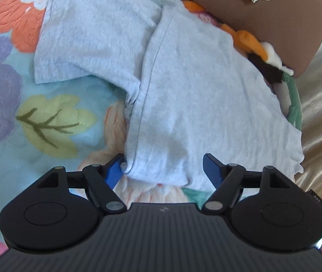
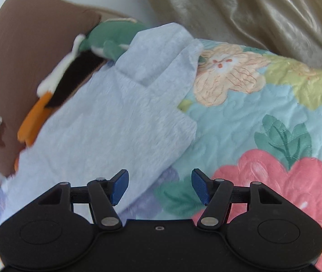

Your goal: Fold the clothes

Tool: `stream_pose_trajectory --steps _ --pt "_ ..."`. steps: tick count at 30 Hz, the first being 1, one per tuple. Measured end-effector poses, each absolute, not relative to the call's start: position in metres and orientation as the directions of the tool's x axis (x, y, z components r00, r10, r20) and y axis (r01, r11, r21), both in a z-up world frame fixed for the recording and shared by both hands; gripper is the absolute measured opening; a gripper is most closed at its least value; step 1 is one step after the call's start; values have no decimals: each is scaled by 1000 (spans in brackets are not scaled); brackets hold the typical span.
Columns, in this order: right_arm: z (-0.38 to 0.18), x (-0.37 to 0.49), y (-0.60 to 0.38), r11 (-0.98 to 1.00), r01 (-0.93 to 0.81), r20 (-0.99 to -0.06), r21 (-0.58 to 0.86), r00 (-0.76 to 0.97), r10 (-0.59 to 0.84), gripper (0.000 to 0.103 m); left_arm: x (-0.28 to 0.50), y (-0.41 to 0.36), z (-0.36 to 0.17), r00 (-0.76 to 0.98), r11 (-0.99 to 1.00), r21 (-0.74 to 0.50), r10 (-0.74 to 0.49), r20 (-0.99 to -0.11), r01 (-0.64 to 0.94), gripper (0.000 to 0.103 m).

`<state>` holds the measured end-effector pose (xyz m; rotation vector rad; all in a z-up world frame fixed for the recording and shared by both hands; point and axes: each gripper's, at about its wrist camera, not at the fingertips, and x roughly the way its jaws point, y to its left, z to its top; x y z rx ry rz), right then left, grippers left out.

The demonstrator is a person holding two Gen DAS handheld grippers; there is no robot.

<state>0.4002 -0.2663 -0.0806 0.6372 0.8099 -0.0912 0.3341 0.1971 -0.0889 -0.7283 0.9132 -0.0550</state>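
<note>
A light grey T-shirt [image 1: 195, 90] lies partly folded on a floral quilt [image 1: 54, 124], one sleeve [image 1: 88, 34] spread to the left. My left gripper [image 1: 163, 167] is open, its blue fingers on either side of the shirt's near folded edge, not clamped. The same shirt shows in the right wrist view [image 2: 115, 117] with a sleeve folded over at the far end. My right gripper [image 2: 159, 185] is open and empty, above the shirt's near right edge and the quilt [image 2: 263, 136].
A brown cushion [image 1: 274, 18] lies at the shirt's far side, with orange, white, brown and green plush fabric [image 1: 263, 52] wedged between them. The cushion also shows in the right wrist view [image 2: 25, 52]. A shiny beige cloth [image 2: 251, 11] lies beyond the quilt.
</note>
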Motion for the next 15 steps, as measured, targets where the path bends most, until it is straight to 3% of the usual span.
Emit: stream_pose_trajectory --steps 1,3,5,6,8,9,10,12,15 --pt "-85 403 -271 791 325 -693 519 701 167 67 335 195 -88 635 774 -586 -331 -698 -241 65" --pt "-95 410 -277 759 352 -685 548 709 166 67 339 190 -89 633 805 -547 -302 -713 -232 31" --pt "-103 418 -279 762 357 -685 540 713 151 67 343 186 -91 629 817 -535 -301 -716 -218 15" --pt "-102 421 -275 789 338 -685 513 715 139 67 344 184 -91 635 824 -527 -296 -713 -208 13" --pt "-100 429 -268 840 298 -684 454 720 114 57 345 176 -86 643 870 -453 -235 -729 -196 12" --pt "-96 433 -262 877 256 -687 406 718 108 29 344 172 -83 644 889 -416 -206 -737 -192 12" --pt "-89 433 -259 905 216 -678 366 728 100 7 341 170 -79 649 902 -389 -183 -739 -189 12" --pt "-74 433 -252 950 136 -656 281 749 87 7 333 171 -71 667 907 -378 -165 -726 -188 11" --pt "-55 419 -255 955 123 -621 270 780 75 5 326 178 -64 677 895 -408 -186 -712 -182 11"
